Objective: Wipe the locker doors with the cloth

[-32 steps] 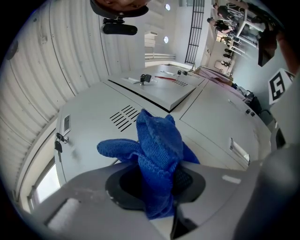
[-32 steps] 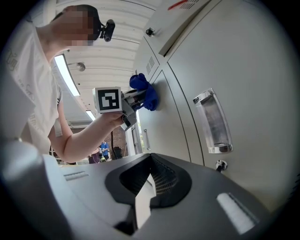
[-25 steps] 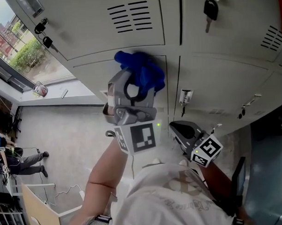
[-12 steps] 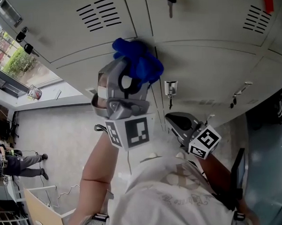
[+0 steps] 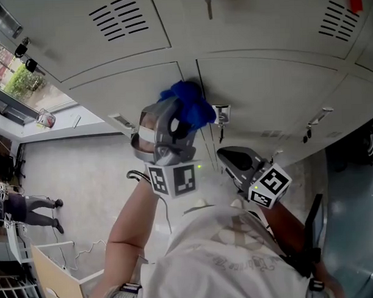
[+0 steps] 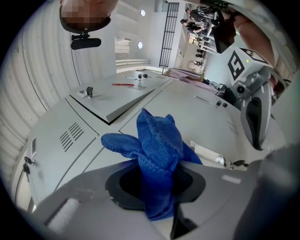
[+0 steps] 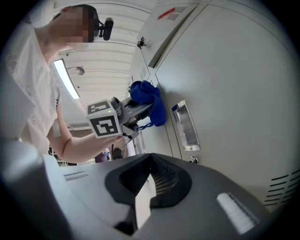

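My left gripper (image 5: 184, 118) is shut on a bunched blue cloth (image 5: 188, 105) and holds it against a grey locker door (image 5: 136, 95), just left of the seam between two doors. In the left gripper view the cloth (image 6: 157, 150) stands up out of the jaws, with the door (image 6: 187, 108) behind it. My right gripper (image 5: 239, 162) hangs lower and to the right, off the lockers. Its jaws (image 7: 150, 187) are shut with nothing in them. The right gripper view also shows the cloth (image 7: 149, 101) pressed beside a metal handle plate (image 7: 186, 125).
More grey locker doors (image 5: 276, 81) spread all around, with vent slots (image 5: 112, 22), keys hanging in locks (image 5: 29, 64) and a small handle (image 5: 221, 113) right of the cloth. A window (image 5: 13, 78) lies at the left and a person (image 5: 30, 209) stands on the floor below.
The left gripper has slid the cloth down the door and closer to the small handle. The right gripper has stayed about where it was.
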